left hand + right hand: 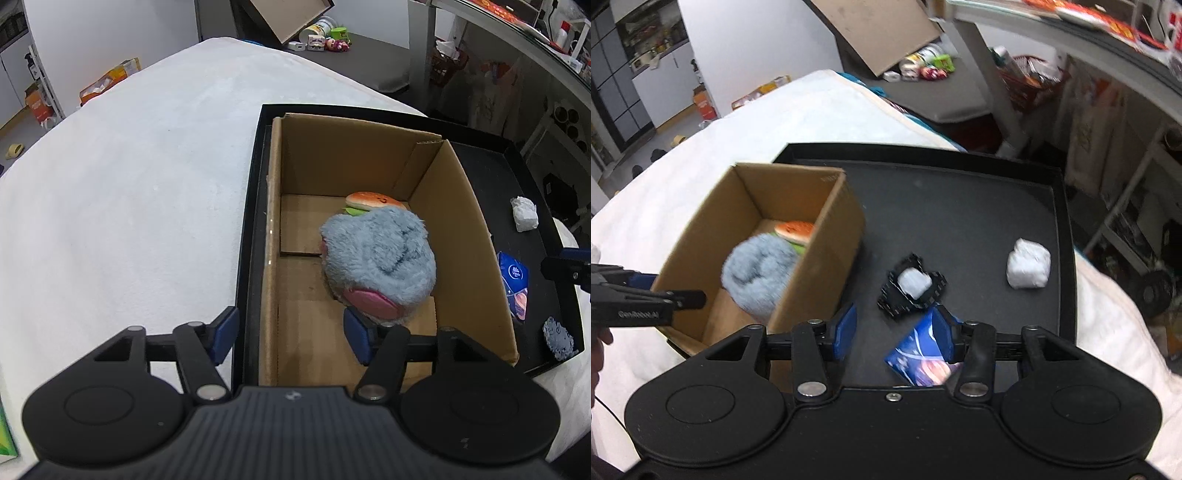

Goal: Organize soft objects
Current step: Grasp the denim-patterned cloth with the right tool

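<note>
A fluffy grey-blue plush (380,258) with a pink patch lies inside the cardboard box (273,221), partly covering a toy burger (373,201). My left gripper (291,336) hovers open over the box's near left corner. Its right finger is close by the plush and its left finger is outside the box wall; nothing sits between the pads. My right gripper (895,332) is open low over the black tray (960,206). A blue packet (919,354) lies on the tray by its right finger, not pinched. The plush (757,277) and the burger (794,230) also show in the right wrist view.
On the tray to the right of the box (820,266) lie a crumpled white wad (1028,267) and a black lattice piece (892,299) with a white lump on it. A rough grey-blue disc (557,338) sits at the tray's near corner. White bedding (129,184) surrounds the tray.
</note>
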The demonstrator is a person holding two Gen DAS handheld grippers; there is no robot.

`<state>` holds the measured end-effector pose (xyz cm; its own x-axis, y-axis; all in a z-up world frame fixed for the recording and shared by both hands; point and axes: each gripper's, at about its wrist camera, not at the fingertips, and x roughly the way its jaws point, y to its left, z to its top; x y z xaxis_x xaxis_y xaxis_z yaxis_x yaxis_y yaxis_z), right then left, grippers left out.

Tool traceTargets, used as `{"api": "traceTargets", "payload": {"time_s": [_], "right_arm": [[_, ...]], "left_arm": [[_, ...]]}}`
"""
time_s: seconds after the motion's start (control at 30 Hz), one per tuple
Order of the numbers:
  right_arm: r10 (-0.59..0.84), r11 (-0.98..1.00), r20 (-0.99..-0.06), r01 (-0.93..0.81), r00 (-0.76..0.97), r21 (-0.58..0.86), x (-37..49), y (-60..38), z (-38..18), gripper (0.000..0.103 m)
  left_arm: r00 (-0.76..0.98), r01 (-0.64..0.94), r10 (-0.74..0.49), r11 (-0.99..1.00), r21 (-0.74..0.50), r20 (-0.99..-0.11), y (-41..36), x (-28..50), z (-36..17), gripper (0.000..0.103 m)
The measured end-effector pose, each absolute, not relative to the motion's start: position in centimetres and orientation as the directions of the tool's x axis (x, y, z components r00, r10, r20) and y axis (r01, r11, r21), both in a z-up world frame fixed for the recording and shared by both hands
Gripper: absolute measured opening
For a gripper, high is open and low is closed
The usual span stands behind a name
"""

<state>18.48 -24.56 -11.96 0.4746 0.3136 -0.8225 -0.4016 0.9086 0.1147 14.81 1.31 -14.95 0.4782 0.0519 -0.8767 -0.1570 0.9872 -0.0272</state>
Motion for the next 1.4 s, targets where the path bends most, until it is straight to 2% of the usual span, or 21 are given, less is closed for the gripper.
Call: {"api": "traceTargets", "payload": {"time_s": [0.1,0.23,0.43,1.13,1.17,1.23,1.4], "right_arm": [[0.3,0.917,-0.829,-0.383,0.472,0.114,18.3,-25.5,-12.6,0.046],[0.287,0.924,-0.832,-0.366,0.474,0.11,18.2,-26.5,-13.3,0.054],[0.256,0.933,-0.857,-0.346,0.448,0.098,17.8,-28.4,-15.0,0.058],[0.135,0.955,-0.932,-0.295,0.336,0.032,17.1,-32.0,-20.1,0.058],[0.123,0.955,-0.936,-0.294,0.33,0.022,17.1,-32.0,-20.4,0.056],[0.095,0.957,-0.938,-0.29,0.334,-0.007,17.0,-32.1,-20.6,0.04],[0.106,0.959,-0.935,-0.283,0.339,0.006,17.3,-32.5,-20.0,0.028]], "left_arm": [[0.475,-0.149,0.056,0.989,-0.017,-0.878,1.0,14.8,-14.9,0.066],[0.471,-0.136,0.068,0.991,0.004,-0.88,0.5,15.0,-14.9,0.069],[0.46,-0.109,0.077,0.994,0.03,-0.885,-0.6,15.4,-15.0,0.074],[0.418,-0.059,0.143,0.99,0.13,-0.897,-3.0,16.3,-15.7,0.081],[0.417,-0.057,0.145,0.989,0.133,-0.898,-3.1,16.3,-15.7,0.081],[0.415,-0.055,0.147,0.989,0.137,-0.898,-3.1,16.4,-15.7,0.081],[0.417,-0.055,0.148,0.989,0.138,-0.897,-3.1,16.3,-15.5,0.081]]}}
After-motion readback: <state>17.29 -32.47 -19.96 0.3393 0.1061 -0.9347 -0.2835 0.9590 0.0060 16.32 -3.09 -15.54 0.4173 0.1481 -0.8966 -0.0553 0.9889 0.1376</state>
